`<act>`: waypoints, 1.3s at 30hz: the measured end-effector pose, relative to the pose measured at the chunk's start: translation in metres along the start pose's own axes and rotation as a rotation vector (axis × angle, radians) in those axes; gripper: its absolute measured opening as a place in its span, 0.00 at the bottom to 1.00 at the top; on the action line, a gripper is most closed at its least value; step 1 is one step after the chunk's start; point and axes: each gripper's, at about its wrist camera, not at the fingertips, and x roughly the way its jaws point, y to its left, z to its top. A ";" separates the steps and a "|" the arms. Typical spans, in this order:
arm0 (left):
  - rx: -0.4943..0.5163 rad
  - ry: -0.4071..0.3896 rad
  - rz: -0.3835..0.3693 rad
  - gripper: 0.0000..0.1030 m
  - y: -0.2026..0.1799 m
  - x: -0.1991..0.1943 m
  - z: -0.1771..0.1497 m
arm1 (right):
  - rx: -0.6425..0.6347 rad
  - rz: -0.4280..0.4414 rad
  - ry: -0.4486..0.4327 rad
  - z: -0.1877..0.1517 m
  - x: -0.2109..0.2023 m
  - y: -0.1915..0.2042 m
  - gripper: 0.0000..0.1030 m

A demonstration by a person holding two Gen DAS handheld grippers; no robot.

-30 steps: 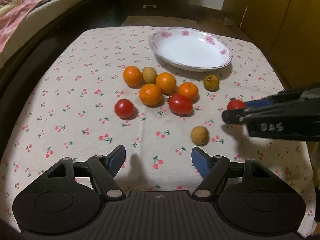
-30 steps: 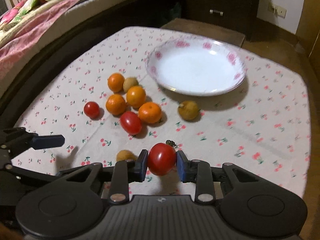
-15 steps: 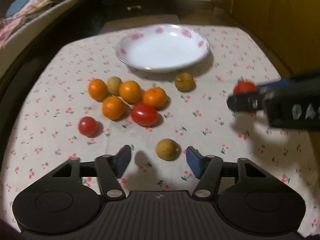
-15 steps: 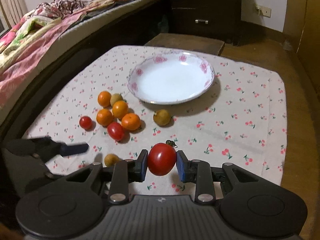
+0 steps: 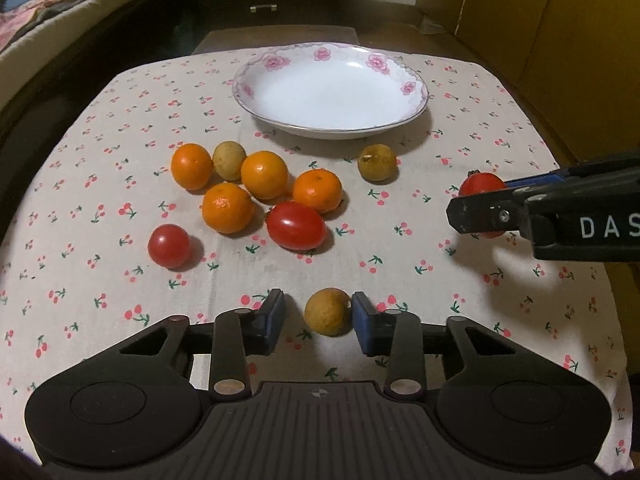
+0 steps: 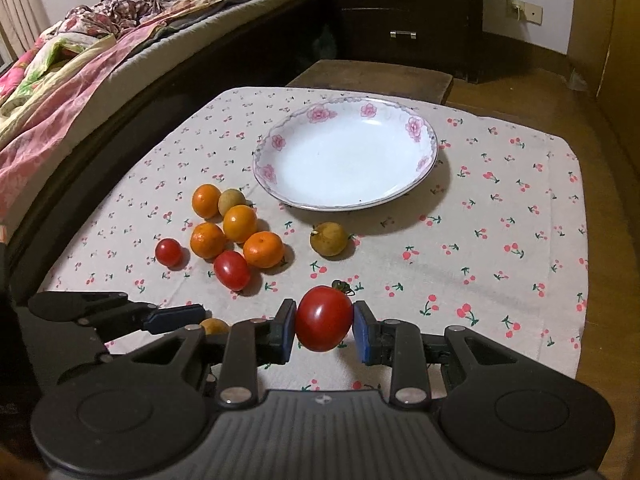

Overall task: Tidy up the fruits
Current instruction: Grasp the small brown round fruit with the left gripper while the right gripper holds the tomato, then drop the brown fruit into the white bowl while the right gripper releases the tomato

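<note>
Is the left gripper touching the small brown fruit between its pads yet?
Cannot tell. Left wrist view: left gripper is closing around the brown fruit; cloth shows beside one pad, the other sits at its edge.

Near the cloth's front edge your brown fruit (image 5: 328, 311) sits between closing pads, the right one seemingly touching. Your red tomato (image 6: 323, 318) is clamped above the cloth. Four oranges (image 5: 264, 175), two tomatoes (image 5: 295, 225) and two brownish fruits (image 5: 377, 162) lie mid-cloth, before the white floral plate (image 5: 416, 92) at the back.
</note>
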 end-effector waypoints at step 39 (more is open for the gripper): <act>-0.091 -0.118 -0.036 0.32 0.027 0.010 0.107 | 0.028 -0.011 -0.096 0.079 0.031 -0.011 0.30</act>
